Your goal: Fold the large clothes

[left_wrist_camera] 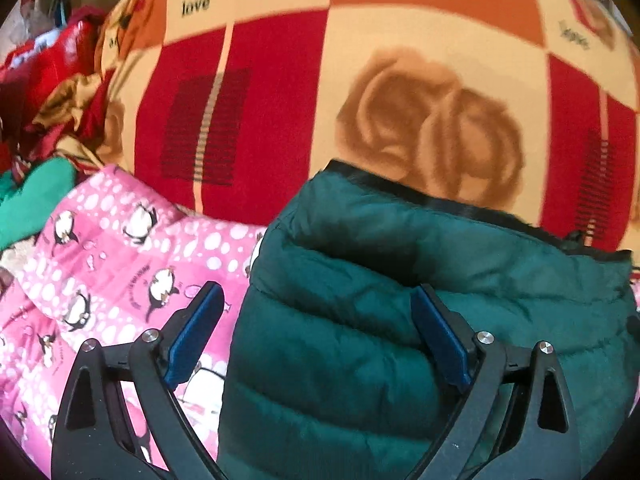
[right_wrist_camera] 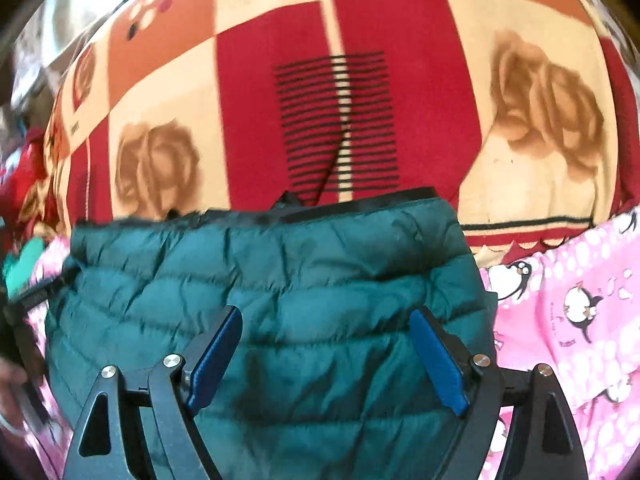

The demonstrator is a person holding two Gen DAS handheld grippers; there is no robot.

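Jacket: green quilted jacket [right_wrist_camera: 272, 300] is laid folded on the pink penguin quilt [right_wrist_camera: 572, 312], over the bed blanket [right_wrist_camera: 360, 40].
Grippers: left gripper [left_wrist_camera: 316, 328] and right gripper [right_wrist_camera: 326, 344] are held released above it.
Technique: edges should be aligned and trapped air pressed out.

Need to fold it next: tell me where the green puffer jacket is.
The green puffer jacket lies in front of both open tools, on the pink penguin quilt, its far edge against the rose-patterned blanket.

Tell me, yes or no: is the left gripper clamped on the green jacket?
No: the left gripper stands wide open over the green jacket, its blue pads far apart.
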